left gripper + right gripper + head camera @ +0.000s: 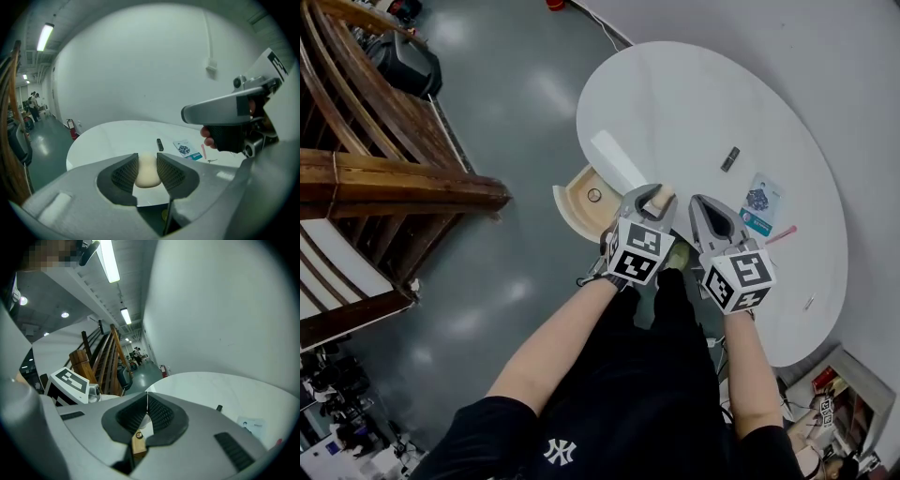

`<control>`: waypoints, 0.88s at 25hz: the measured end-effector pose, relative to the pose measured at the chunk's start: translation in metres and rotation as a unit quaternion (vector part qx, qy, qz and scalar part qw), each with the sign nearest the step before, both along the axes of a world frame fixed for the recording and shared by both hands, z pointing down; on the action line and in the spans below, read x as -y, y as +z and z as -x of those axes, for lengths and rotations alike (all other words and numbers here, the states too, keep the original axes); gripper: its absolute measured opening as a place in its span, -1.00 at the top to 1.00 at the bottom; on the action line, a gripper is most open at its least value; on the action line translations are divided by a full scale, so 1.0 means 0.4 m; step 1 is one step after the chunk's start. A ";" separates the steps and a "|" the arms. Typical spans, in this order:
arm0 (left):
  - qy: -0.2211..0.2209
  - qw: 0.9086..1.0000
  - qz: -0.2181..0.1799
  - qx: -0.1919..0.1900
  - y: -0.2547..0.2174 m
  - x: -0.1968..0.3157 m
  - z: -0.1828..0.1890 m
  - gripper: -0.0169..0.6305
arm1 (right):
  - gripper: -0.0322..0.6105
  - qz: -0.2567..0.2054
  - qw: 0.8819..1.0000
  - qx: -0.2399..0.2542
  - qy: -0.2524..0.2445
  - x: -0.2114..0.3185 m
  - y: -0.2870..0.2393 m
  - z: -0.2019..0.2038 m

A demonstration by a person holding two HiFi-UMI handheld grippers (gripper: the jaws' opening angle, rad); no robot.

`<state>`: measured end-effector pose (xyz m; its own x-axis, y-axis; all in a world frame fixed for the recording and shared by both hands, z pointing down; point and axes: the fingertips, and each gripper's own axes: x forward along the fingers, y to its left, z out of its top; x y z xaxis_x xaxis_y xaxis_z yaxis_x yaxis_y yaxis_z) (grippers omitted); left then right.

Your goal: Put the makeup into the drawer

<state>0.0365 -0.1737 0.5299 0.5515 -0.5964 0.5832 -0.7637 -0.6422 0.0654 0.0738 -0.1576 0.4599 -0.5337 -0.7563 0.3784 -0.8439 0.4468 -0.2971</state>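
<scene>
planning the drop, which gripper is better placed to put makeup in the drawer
Left. The left gripper is shut on the beige sponge, right by the open drawer. The right gripper has its jaws together, empty, and is farther from it.

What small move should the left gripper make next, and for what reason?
Probably move the left gripper sideways until it is over the open drawer, then lower it. Its jaws are shut on the beige sponge, and the drawer stands open just beside it.
</scene>
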 end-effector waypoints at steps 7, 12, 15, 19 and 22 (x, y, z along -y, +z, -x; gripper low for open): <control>-0.030 1.000 -0.003 0.002 0.003 -0.020 0.110 0.55 | 0.85 -0.004 1.000 -0.001 -0.030 -0.012 0.007 0.106; -0.054 0.999 -0.001 0.003 0.009 -0.030 0.205 0.55 | 0.85 -0.004 0.999 -0.002 -0.051 -0.018 0.007 0.196; -0.067 0.998 0.005 0.005 0.029 -0.039 0.247 0.55 | 0.85 -0.002 0.998 -0.005 -0.062 -0.028 0.022 0.233; -0.078 0.997 0.015 0.008 0.067 -0.056 0.293 0.55 | 0.85 0.004 0.998 -0.005 -0.068 -0.041 0.055 0.272; -0.083 0.996 0.024 0.012 0.102 -0.071 0.323 0.55 | 0.85 0.008 0.998 -0.003 -0.070 -0.048 0.082 0.296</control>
